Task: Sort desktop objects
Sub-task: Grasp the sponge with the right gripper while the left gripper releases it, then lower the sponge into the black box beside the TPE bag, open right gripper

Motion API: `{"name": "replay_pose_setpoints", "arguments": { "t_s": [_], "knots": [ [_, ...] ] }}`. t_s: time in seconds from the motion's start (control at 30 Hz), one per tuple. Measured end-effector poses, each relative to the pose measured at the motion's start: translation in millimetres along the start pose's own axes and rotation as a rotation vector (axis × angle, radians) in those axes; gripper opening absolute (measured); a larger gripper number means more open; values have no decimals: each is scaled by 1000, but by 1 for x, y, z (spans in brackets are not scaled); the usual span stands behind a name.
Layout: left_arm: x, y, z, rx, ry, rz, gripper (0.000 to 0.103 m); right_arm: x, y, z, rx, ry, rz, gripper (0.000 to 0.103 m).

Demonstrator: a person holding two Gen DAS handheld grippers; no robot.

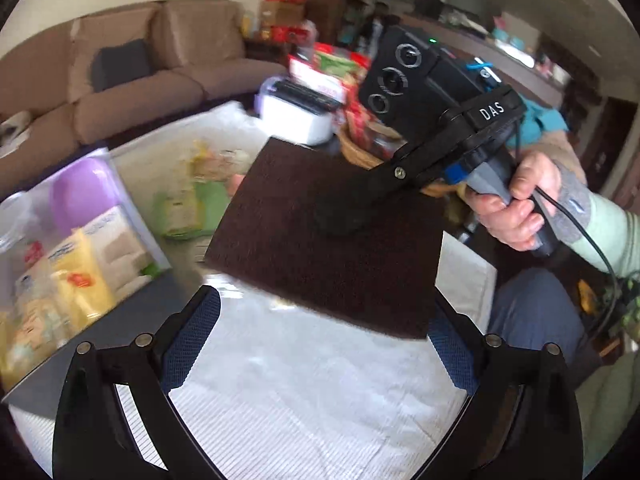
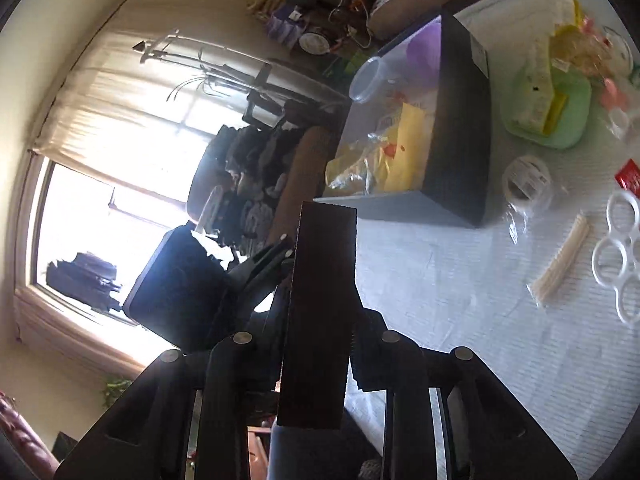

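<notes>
A dark brown scouring pad (image 1: 328, 236) hangs in the air above the white cloth (image 1: 304, 392). My right gripper (image 1: 340, 220) is shut on it from the right; in the right wrist view the pad (image 2: 320, 312) stands edge-on between the right gripper's (image 2: 318, 360) fingers. My left gripper (image 1: 324, 328) is open, its blue-padded fingers (image 1: 192, 340) just below the pad's lower edge, not touching it. The left gripper's body also shows in the right wrist view (image 2: 256, 268), behind the pad.
A grey box (image 1: 120, 312) with yellow packets and a purple item sits at the left; it also shows in the right wrist view (image 2: 456, 128). A green pad (image 2: 548, 108), tape roll (image 2: 526, 180), white rings (image 2: 616, 256) and sticks (image 2: 560, 264) lie on the cloth. A white appliance (image 1: 296, 112) stands behind.
</notes>
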State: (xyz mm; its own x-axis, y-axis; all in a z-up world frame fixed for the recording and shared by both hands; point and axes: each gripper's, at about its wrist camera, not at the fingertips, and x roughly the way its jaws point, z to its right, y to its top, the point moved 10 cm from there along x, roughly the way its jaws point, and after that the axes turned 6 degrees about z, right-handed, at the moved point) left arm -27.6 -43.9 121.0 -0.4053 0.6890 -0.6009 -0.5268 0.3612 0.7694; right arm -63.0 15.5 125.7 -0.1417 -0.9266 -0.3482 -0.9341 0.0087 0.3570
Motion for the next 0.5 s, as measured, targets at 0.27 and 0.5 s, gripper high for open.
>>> {"name": "replay_pose_setpoints", "arguments": {
  "t_s": [0.27, 0.5],
  "knots": [
    [-78, -13, -152, -393, 305, 116, 102, 77, 109, 24, -137, -378, 147, 26],
    [-106, -41, -196, -488, 363, 187, 102, 140, 124, 88, -191, -733, 127, 26]
  ]
}}
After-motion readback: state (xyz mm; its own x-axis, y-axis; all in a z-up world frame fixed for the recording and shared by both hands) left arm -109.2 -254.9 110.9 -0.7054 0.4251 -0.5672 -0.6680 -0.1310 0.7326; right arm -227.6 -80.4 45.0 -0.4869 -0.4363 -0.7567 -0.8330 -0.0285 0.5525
